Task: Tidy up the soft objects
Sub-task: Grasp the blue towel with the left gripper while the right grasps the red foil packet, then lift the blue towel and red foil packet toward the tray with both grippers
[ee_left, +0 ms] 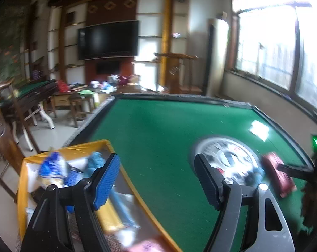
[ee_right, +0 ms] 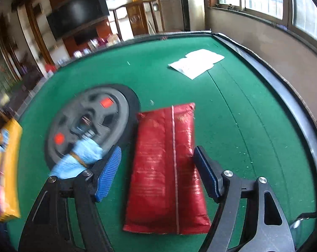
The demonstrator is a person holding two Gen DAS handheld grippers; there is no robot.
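Note:
A red soft packet (ee_right: 167, 168) lies flat on the green table, between the open jaws of my right gripper (ee_right: 156, 172); the pads stand on either side of it, apart from it. It also shows in the left wrist view (ee_left: 278, 174), with the right gripper's dark arm over it. A light blue cloth item (ee_right: 80, 159) lies by the round centre disc (ee_right: 89, 121). My left gripper (ee_left: 156, 180) is open and empty, above the table beside a yellow-rimmed box (ee_left: 22, 184) that holds several soft packets.
A white paper sheet (ee_right: 196, 63) lies at the far right of the green table (ee_right: 179, 84). The table has a raised black rim (ee_right: 284, 88). The yellow box (ee_right: 11, 168) stands at the table's left edge. Chairs and cluttered furniture stand beyond.

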